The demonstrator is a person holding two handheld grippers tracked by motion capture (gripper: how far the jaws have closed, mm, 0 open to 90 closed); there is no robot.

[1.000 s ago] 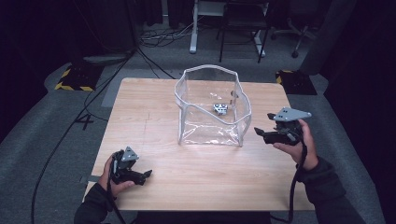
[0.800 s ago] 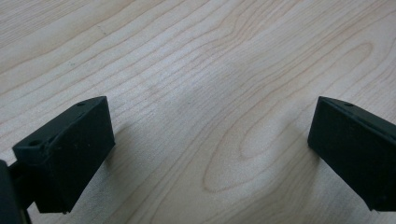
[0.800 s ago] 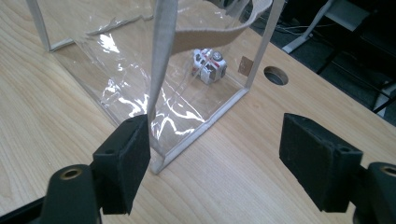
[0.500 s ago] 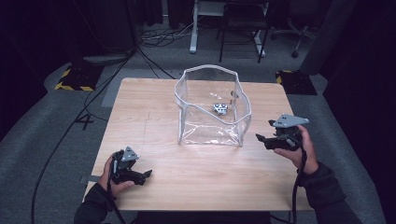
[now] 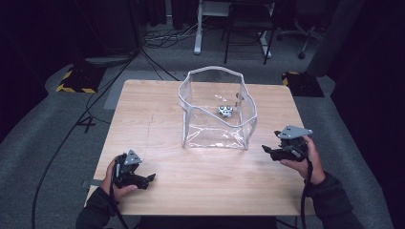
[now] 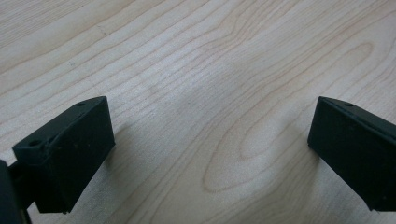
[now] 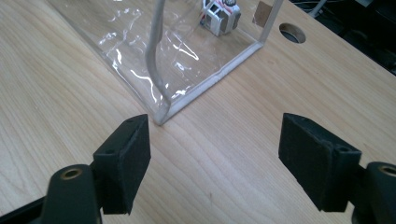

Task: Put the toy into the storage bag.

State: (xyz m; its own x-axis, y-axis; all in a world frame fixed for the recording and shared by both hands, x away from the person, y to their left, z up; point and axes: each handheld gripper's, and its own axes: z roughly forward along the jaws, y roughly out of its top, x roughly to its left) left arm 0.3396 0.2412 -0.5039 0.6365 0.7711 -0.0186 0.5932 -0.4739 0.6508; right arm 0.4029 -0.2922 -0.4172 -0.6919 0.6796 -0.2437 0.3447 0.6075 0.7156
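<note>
Sitting near the middle of the bench (image 5: 157, 124), toward its far side, a clear bag (image 5: 217, 114) is standing upright with its top open and its white rim wavy. A small grey-and-white part (image 5: 225, 111) is lying inside it on the bottom, toward the far right corner; in the right gripper view the same part (image 7: 220, 16) is showing through the clear wall.

The right gripper (image 5: 268, 150) is hovering just right of the bag's near right corner, apart from it, with its jaws pointing left toward the bag. Its jaws are standing wide open with nothing between them; in its own view the bag's near corner (image 7: 161, 119) is lying just ahead of the left jaw, without touching it. A round hole (image 7: 292, 32) is showing in the bench beyond the bag.

The left gripper (image 5: 148, 179) is resting low at the near left of the bench, well apart from the bag, held in the person's left hand (image 5: 117, 183). Its jaws are also gaping wide and are gripping nothing; only bare wood grain is lying between them in the left gripper view.

A cable is trailing from each gripper toward the bench's near edge.
</note>
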